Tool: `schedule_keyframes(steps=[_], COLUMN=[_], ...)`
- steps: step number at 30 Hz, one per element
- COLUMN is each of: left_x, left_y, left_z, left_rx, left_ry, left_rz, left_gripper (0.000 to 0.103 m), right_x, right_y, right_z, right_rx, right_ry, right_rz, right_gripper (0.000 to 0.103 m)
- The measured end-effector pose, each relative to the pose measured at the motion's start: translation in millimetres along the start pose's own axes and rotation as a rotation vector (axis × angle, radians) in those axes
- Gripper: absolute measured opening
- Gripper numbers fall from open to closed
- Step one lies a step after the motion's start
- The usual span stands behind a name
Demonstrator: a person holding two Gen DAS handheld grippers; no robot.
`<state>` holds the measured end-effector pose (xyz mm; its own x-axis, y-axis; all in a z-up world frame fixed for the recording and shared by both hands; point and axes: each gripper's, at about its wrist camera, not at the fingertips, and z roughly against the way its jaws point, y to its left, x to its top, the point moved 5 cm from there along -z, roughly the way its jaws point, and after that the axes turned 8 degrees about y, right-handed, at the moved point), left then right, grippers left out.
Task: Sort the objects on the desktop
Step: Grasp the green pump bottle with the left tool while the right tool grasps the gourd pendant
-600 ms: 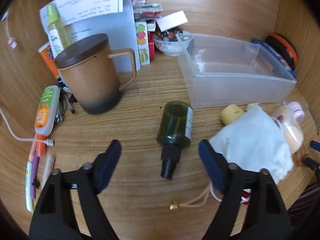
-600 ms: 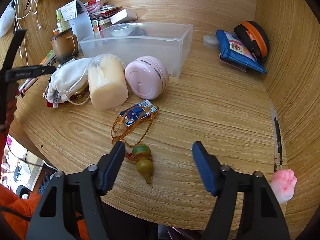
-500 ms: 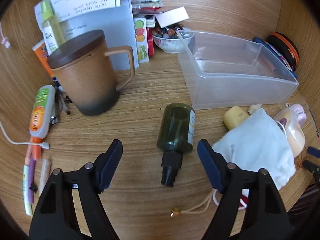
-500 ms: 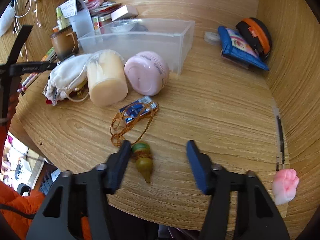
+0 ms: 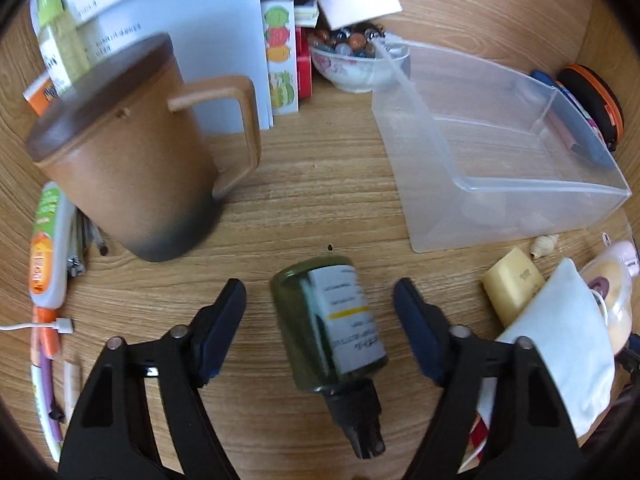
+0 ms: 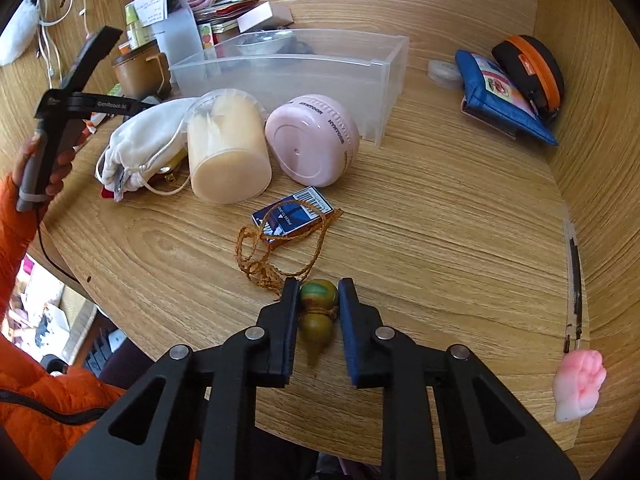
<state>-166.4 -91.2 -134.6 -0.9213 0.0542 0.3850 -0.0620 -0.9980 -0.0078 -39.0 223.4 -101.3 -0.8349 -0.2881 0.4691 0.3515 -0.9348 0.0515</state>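
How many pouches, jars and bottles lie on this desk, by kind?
Pouches: 3 (white bag, blue pouch, black case)
Jars: 2 (cream jar, pink jar)
Bottles: 1 (green bottle)
Total: 6

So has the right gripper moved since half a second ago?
Yes. The right gripper has closed in on the gourd charm, which has not shifted from the blue card, and is now shut on it.

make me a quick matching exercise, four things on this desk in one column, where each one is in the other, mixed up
1. green bottle
2. gourd charm
3. brown mug
4. bead bowl

a. behind the clear bin's far corner
b. clamped in the right gripper
c. lying between the open left gripper's fingers
d. upright, lidded, in front of the papers

Pairs: 1-c, 2-b, 3-d, 4-a
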Motion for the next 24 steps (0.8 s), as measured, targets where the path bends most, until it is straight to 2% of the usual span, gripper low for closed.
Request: schedule_keyframes(steps=[1, 2, 4, 10, 14, 20, 24], left_x=[-1, -1, -3, -12, -16, -4, 8], left_y=[1, 2, 2, 2, -6, -26, -36], left_z=[-3, -2, 0, 16, 44, 89, 111], left_rx=[0.000, 0.010, 0.006, 0.015, 0.026, -0.007, -0.020], left_ry=[0.015, 0.006, 0.005, -0.027, -0.077, -0.162, -0.208], left_rz=[0.001, -0.002, -0.003, -0.011, -0.042, -0.087, -0.107], left_gripper=[0.053, 0.052, 0.041, 0.041, 0.041, 0.041, 0.041], right_x=[1, 2, 6, 24, 42, 75, 99], right_y=[-1, -2, -4, -2, -1, 0, 5], right_z=[1, 2, 7, 28, 41, 68, 89], right_rx=[0.004, 0.004, -0.004, -0.010, -0.009, 0.000, -0.028], right_ry=[-0.003, -0.009, -0.029, -0.094, -0.130, -0.210, -0.276], right_rz=[-0.007, -0.015, -0.026, -0.025, -0.017, -0.006, 0.030], right_gripper=[0.018, 0.018, 0.018, 0.018, 0.018, 0.018, 0.018])
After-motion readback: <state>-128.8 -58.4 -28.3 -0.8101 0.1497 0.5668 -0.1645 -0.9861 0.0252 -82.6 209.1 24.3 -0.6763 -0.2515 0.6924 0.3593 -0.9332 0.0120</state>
